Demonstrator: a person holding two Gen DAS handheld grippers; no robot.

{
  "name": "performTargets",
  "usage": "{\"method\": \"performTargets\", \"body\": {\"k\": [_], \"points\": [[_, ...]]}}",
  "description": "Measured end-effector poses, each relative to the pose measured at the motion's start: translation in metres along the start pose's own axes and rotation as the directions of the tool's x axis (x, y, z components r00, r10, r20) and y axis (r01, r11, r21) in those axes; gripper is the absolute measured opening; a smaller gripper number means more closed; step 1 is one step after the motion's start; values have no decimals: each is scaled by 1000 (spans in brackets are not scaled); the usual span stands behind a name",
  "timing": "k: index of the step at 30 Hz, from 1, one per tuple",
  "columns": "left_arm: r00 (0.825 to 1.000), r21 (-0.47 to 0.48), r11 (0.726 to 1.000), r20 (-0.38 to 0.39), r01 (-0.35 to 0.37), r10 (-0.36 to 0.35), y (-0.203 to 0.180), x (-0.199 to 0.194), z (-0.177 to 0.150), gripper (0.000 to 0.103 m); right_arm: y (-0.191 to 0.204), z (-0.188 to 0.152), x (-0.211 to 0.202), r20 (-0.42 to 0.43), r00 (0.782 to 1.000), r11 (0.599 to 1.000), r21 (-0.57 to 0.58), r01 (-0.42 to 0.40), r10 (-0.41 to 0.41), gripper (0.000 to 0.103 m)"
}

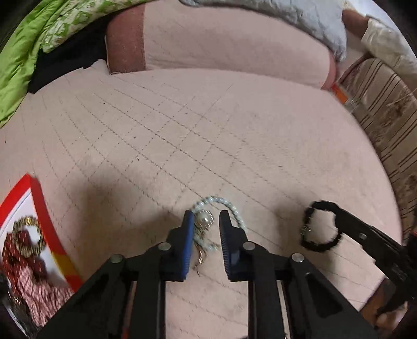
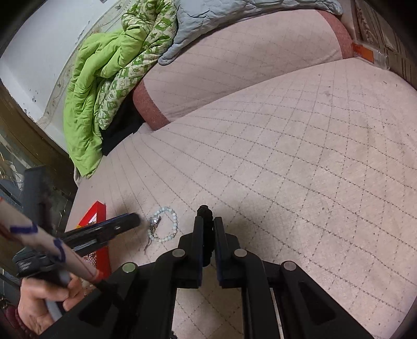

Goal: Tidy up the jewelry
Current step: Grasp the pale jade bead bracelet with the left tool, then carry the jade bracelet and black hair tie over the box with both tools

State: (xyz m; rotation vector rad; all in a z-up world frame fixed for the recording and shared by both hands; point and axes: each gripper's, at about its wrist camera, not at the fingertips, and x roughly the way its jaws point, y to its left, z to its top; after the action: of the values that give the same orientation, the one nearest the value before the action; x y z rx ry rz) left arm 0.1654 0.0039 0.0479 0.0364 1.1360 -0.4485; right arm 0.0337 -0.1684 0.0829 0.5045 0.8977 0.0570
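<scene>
A bracelet of pale, round, glossy beads with a small silver charm and a thin dangling tassel lies on the bed, looped loosely, and sits between the spread blue-padded fingers of the left tool, which is released and grips nothing; whether the pads touch the beads cannot be told. Just to the right, a black bracelet of chunky dark beads forms a ring with a small metal clasp at one side, and the right tool is clenched on its edge, holding it just above the cover. From the right wrist view the black beads show as a dark knob poking up between the nearly closed fingers.

At the left edge sits a red-rimmed box with a white inside, holding a gold ring-shaped bangle and red patterned cloth.

The bed cover is a pale pink quilted fabric stitched in a diamond grid, slightly soiled. Behind it lies a pink bolster with rust-red ends, a bright green comforter with a leaf-print side, and a grey-blue quilt. A white wall rises beyond.
</scene>
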Motion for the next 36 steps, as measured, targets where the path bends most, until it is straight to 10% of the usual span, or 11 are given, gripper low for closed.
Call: {"method": "performTargets", "body": {"k": [15,26,36], "points": [[995,84,992,13,-97,96,-10,37,5,5,-2,6,7,-17,999,999,-1,-34,34,9],[980,32,999,195,41,-46,-13,-64,-9,5,0,10,1,7,1000,1000,-19,-25,25,9],[951,16,996,299,-92,83,-17,-101,-65,5,12,-1,-11,25,999,998,-59,-33,34,9]]}}
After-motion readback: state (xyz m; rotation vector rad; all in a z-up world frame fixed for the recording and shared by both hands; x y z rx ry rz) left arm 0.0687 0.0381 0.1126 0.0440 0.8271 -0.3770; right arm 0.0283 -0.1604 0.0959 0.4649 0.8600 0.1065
